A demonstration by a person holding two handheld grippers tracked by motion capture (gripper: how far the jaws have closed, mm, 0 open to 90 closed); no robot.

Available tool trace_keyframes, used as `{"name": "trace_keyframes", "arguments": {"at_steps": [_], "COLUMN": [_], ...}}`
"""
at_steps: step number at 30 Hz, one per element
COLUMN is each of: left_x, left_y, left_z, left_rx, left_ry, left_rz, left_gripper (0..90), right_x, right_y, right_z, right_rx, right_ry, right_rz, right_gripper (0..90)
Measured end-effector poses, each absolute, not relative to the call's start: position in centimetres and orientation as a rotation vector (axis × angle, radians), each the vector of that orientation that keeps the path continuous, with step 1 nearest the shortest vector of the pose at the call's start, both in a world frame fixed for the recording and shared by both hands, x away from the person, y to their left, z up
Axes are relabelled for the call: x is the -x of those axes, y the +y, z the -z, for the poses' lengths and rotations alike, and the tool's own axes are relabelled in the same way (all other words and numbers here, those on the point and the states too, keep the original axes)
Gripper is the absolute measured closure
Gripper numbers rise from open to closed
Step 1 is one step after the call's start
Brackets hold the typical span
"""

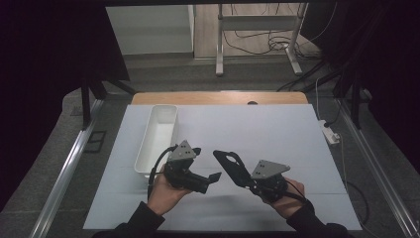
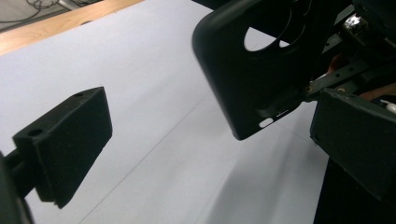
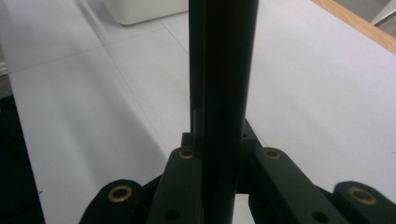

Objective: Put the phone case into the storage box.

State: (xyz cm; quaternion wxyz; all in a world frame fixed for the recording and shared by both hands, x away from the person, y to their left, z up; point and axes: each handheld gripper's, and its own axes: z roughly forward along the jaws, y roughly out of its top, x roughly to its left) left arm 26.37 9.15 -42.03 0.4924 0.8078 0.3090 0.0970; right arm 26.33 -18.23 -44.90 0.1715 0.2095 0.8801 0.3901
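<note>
Right gripper [image 1: 246,178] is clamped tight on the black phone case [image 1: 231,166], lifted off the table. Left gripper [image 1: 214,177], jaws apart, faces it (white bin [image 1: 157,139] behind).

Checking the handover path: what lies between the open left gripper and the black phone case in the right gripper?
Nothing: in the high view, bare white table cover separates the left gripper from the phone case, which the right gripper clamps.

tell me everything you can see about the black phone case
The black phone case looks like matte, hard plastic, thin, with rounded corners, a round camera cutout and a small oval slot near one edge. The right gripper is clamped on one end and holds it tilted above the white table cover, its free end toward the open left gripper. Nothing else touches it.
</note>
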Motion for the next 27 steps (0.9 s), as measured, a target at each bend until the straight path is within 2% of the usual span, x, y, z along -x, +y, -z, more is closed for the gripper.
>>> {"name": "trace_keyframes", "arguments": {"at_steps": [10,15,21,27], "left_x": [-26.6,-26.6,-26.4,-26.2], "left_y": [9.7,10.0,10.4,10.7], "left_z": [42.5,42.5,42.2,42.1], "left_rx": [-1.971,-1.955,-1.933,-1.911], "left_ry": [0.708,0.701,0.681,0.651], "left_rz": [-0.163,-0.178,-0.18,-0.135], "left_gripper": [0.0,3.4,21.0,44.1], "right_x": [-26.1,-25.9,-25.7,-25.7], "right_y": [-18.4,-18.2,-18.0,-17.9], "right_z": [44.9,44.9,45.0,45.0], "right_rx": [-0.579,-0.564,-0.544,-0.534], "right_ry": [2.549,2.566,2.583,2.595], "right_rz": [-1.177,-1.19,-1.194,-1.191], "right_gripper": [84.7,84.7,84.7,84.7]}}
